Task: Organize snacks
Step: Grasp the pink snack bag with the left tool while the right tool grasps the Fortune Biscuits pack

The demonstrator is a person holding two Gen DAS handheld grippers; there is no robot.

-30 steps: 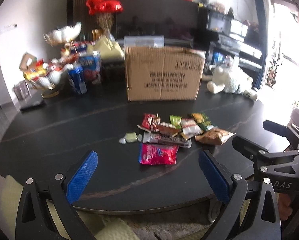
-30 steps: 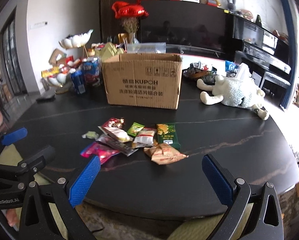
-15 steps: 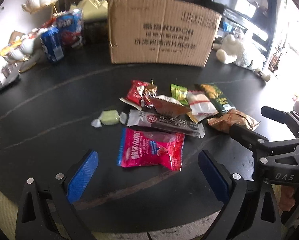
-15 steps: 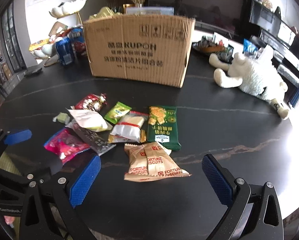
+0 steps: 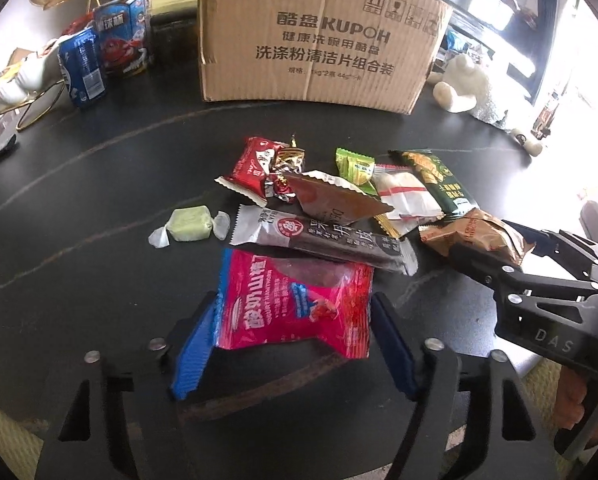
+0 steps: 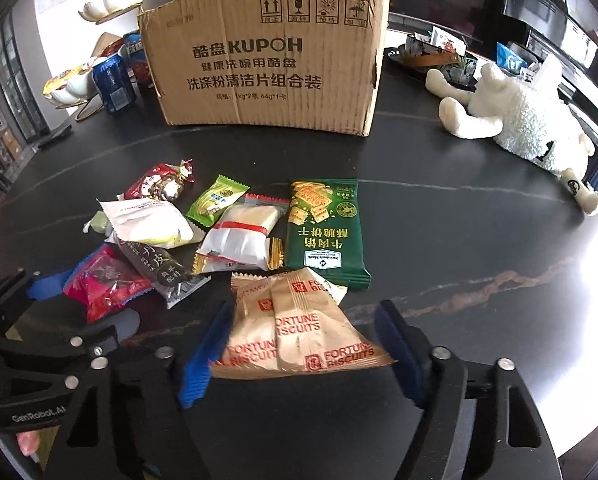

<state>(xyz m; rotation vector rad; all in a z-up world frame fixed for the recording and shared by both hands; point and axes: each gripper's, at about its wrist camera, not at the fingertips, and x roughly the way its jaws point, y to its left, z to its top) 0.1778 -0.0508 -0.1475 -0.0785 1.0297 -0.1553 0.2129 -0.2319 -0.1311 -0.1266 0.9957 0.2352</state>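
The left hand-held gripper (image 5: 293, 344) is seen low over the near edge of the dark desk (image 5: 99, 288), its blue pads (image 5: 193, 354) closed against both side edges of a pink snack packet (image 5: 295, 304). The packet's near end is raised and crumpled between the pads, while its far end lies under a long dark bar wrapper (image 5: 323, 240).

The right hand-held gripper (image 6: 299, 354) is likewise pinched on a tan fortune biscuit packet (image 6: 299, 332), whose printed face is held between the two blue fingers (image 6: 199, 360). The far corner of that packet is overlapped onto a dark green cracker packet (image 6: 325, 232).

The other snacks are spread on the desk in a loose cluster beyond both packets: a white packet with a red stripe (image 6: 243, 236), a small lime-green sachet (image 6: 215, 204), a red packet (image 5: 255, 166) with foil-wrapped sweets (image 5: 287, 160) on it, and a pale green wrapped candy (image 5: 189, 226) set apart at the left.

A cardboard box (image 6: 267, 60) is stood upright behind the cluster. Blue cartons (image 5: 83, 68) are placed to its left, and a white plush toy (image 6: 519, 120) is lying to its right.
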